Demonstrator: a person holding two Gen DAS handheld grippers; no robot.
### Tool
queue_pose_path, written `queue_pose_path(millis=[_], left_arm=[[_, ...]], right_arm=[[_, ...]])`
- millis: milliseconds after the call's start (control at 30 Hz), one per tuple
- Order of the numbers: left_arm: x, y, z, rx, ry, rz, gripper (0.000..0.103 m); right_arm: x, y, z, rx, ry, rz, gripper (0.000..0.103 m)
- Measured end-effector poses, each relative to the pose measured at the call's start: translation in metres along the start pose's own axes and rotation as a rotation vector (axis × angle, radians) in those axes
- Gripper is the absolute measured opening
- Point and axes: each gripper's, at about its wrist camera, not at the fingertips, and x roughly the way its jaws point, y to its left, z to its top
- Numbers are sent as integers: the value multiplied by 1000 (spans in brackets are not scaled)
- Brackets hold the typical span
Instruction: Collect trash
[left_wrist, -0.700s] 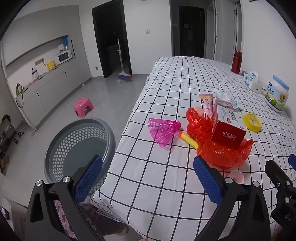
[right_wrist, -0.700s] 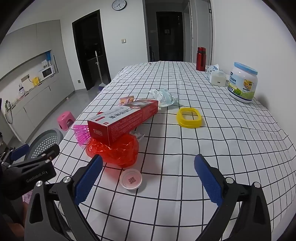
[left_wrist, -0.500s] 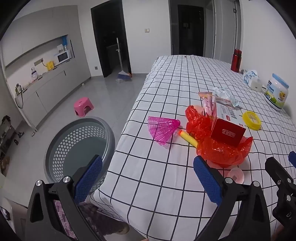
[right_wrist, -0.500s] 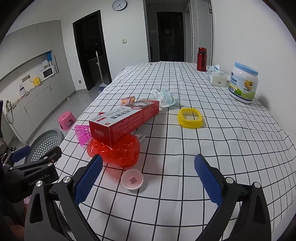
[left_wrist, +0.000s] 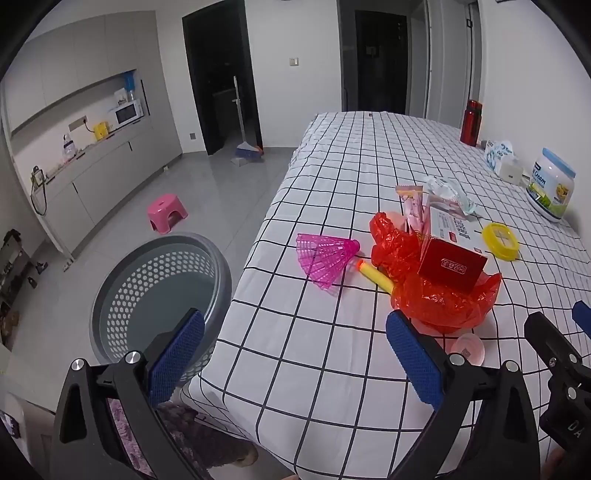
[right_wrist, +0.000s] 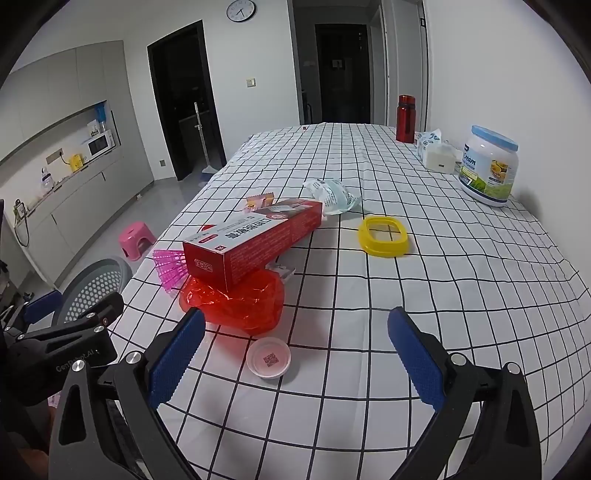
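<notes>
In the left wrist view, the left gripper (left_wrist: 295, 354) fills the bottom of the frame with its blue-padded fingers spread wide and nothing between them. Right of centre on the black-and-white checked tablecloth (left_wrist: 369, 155) lies the trash: a crumpled red plastic bag (left_wrist: 439, 295) with a long red cardboard box (left_wrist: 452, 260) resting on it. A pink plastic shuttlecock (left_wrist: 325, 256) and a yellow foam dart (left_wrist: 375, 275) lie just to the left of the bag. A grey perforated round basket (left_wrist: 162, 291) stands on the floor at lower left, beside the table edge.

In the right wrist view, the right gripper (right_wrist: 295, 354) at the bottom is likewise wide open and empty. A small white round lid (right_wrist: 269, 358) lies between its fingertips on the cloth, with the bag just above it. A yellow plastic ring (right_wrist: 383, 236) sits right of centre.
</notes>
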Motion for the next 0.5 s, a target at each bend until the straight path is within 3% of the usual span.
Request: queue_pose_path(millis=[500], left_arm=[[-6, 3, 1, -4, -8, 1, 97]], right_arm=[[-2, -3, 2, -3, -11, 18, 95]])
